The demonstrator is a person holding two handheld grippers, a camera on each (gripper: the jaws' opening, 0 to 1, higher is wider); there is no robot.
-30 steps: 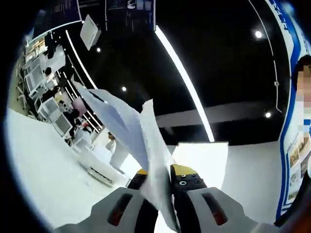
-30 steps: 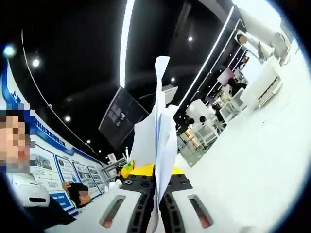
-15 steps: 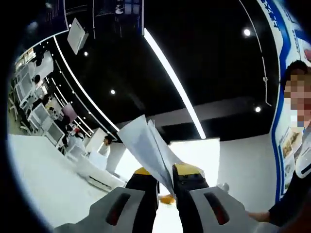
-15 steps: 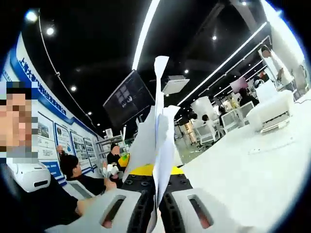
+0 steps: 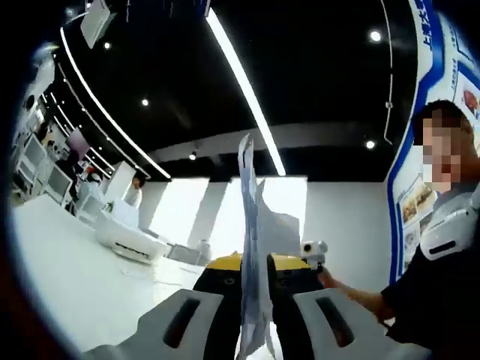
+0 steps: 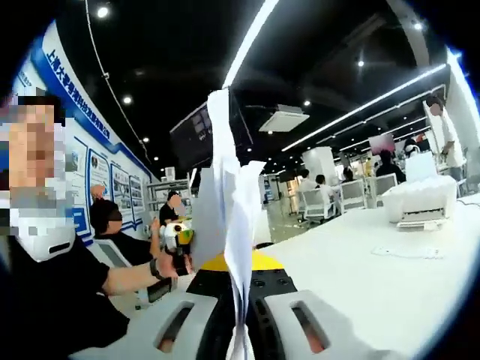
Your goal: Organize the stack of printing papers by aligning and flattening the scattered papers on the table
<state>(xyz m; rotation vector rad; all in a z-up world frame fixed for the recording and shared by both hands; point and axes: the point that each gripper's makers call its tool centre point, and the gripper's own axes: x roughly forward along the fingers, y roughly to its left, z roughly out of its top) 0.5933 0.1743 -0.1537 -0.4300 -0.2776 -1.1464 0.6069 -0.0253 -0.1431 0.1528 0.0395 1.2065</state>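
Evidently the aligning step is in hand: the left gripper [image 5: 255, 300] and the right gripper [image 6: 241, 315] each clamp the thin white sheaf of printing papers [image 5: 252, 247], held edge-on at lower centre of both views, above the white table [image 6: 375, 277]. Next, I judge, tapping its edges square, then laying it flat. One sheaf; sheet count unclear.

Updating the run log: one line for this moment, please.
left gripper: shut on papers | right gripper: shut on papers | papers upright, edge-on
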